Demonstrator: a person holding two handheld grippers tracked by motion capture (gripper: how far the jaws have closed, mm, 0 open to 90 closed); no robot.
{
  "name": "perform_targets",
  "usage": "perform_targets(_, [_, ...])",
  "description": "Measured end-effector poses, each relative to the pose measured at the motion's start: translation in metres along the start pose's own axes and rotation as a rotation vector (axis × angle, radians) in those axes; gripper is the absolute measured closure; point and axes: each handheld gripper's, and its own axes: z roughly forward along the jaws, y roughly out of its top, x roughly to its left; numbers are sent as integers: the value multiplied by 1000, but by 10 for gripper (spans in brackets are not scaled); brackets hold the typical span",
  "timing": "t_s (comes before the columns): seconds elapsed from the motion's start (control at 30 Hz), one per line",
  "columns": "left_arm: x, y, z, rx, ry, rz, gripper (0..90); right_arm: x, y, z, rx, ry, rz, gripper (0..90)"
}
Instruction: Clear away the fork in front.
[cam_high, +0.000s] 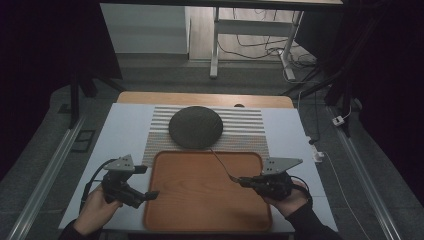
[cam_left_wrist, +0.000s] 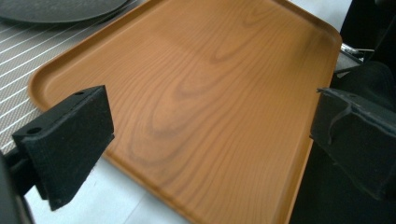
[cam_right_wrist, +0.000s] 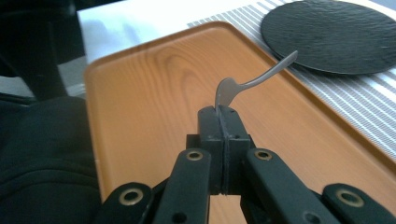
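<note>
An orange wood-grain tray (cam_high: 200, 210) lies at the near middle of the white table. My right gripper (cam_high: 241, 181) hovers over the tray's right edge, shut on the wide end of a thin metal spoon (cam_high: 220, 162). In the right gripper view the jaws (cam_right_wrist: 219, 112) meet on the spoon (cam_right_wrist: 261, 77), whose handle sticks out over the tray (cam_right_wrist: 149, 93) toward a dark round plate (cam_right_wrist: 331, 35). At the tray's left edge my left gripper (cam_high: 147, 182) is open. Its two pads stand wide apart, with the bare tray (cam_left_wrist: 210, 93) beyond them and nothing between them (cam_left_wrist: 210, 140).
The dark plate (cam_high: 195, 127) rests on a striped placemat (cam_high: 245, 130) just behind the tray. A wooden strip (cam_high: 150, 97) runs along the table's far edge. Beyond it, desk legs (cam_high: 215, 45) and cables (cam_high: 260, 50) stand on the floor. White table surface (cam_high: 122, 135) flanks the mat.
</note>
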Motion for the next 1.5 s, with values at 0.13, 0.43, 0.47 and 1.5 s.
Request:
perform_targets(0.13, [0,7,10,40,-10,22,0,4,0,2,-7,51,8,900])
perform_targets(0.43, [0,28,35,101,-34,80,2,16,4,10,-16,150,-15,900])
perform_targets(0.47, [1,31,38,102,-45,89,7,17,5,11,-21,162,-16,900])
perform_targets(1.5, [-16,62,81,255,-222,479,430,41,20,28,-4,398,-143,900])
